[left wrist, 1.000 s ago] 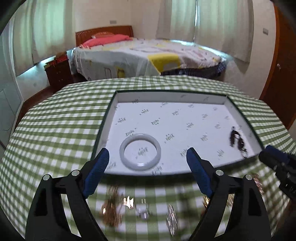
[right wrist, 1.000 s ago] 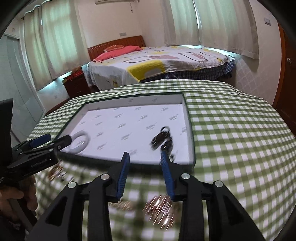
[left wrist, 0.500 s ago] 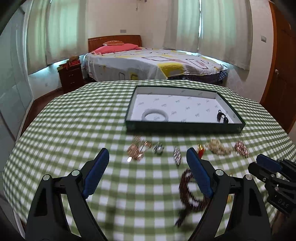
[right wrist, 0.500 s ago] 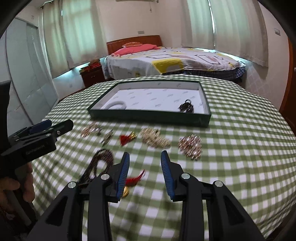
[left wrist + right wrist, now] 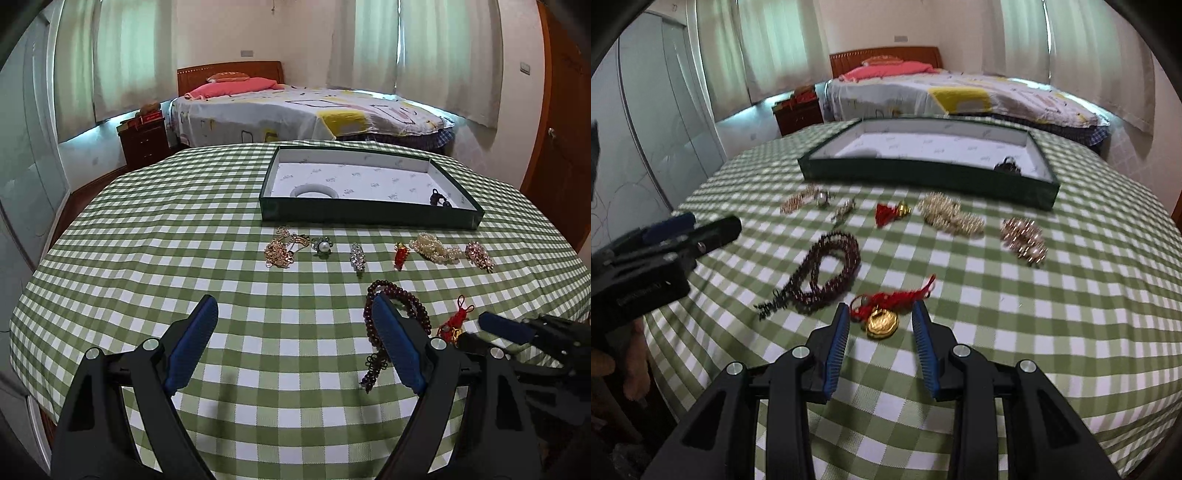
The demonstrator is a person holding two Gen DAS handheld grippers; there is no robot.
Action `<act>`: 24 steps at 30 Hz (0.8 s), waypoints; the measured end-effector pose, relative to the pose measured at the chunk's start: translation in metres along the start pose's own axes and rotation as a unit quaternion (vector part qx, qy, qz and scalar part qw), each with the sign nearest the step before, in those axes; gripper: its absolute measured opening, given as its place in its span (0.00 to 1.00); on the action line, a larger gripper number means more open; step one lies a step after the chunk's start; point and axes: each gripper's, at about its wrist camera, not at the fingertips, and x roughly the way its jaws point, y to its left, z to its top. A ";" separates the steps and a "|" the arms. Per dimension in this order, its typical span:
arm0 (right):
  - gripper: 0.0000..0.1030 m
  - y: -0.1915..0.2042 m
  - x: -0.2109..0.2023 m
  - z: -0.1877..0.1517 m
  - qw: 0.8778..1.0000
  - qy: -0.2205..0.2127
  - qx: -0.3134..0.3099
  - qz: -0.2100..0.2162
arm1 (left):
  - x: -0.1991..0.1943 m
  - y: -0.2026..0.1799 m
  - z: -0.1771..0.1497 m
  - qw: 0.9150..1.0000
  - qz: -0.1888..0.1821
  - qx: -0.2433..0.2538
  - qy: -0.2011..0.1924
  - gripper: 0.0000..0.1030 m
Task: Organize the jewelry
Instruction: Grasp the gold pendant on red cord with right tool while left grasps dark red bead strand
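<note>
A dark green tray (image 5: pixel 369 218) with a white lining sits at the far side of the checked table. It holds a white bangle (image 5: pixel 314 191) and a small dark piece (image 5: pixel 439 197). In front of it lies a row of loose jewelry. Nearer lie a dark bead necklace (image 5: pixel 831 266) and a gold pendant on a red cord (image 5: pixel 882 323). My right gripper (image 5: pixel 881 308) is partly open, its tips either side of that pendant without pressing it. My left gripper (image 5: pixel 291 306) stands wide open and holds nothing. Its right finger covers part of the bead necklace (image 5: pixel 415 301).
The row holds a gold chain (image 5: pixel 280 251), a pearl ring (image 5: pixel 322 245), a crystal brooch (image 5: pixel 357 254), a red pendant (image 5: pixel 402 253), a pearl bracelet (image 5: pixel 436 251) and a rose-gold piece (image 5: pixel 479 254). A bed and a nightstand stand beyond the table.
Both grippers have drawn back from the tray to the near side of the table. The right one has come down around the gold pendant. Neither jaw width has changed.
</note>
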 end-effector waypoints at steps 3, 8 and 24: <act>0.35 -0.001 0.008 -0.002 1.000 0.013 -0.001 0.001 | 0.005 -0.001 -0.003 1.000 -0.001 0.001 0.009 0.81; 0.28 0.001 0.010 -0.002 1.000 0.013 -0.010 -0.005 | 0.012 -0.002 -0.006 1.000 -0.001 0.000 0.019 0.81; 0.20 -0.032 -0.008 0.003 0.999 -0.017 0.015 -0.036 | 0.020 -0.032 -0.004 0.999 -0.021 0.033 0.025 0.81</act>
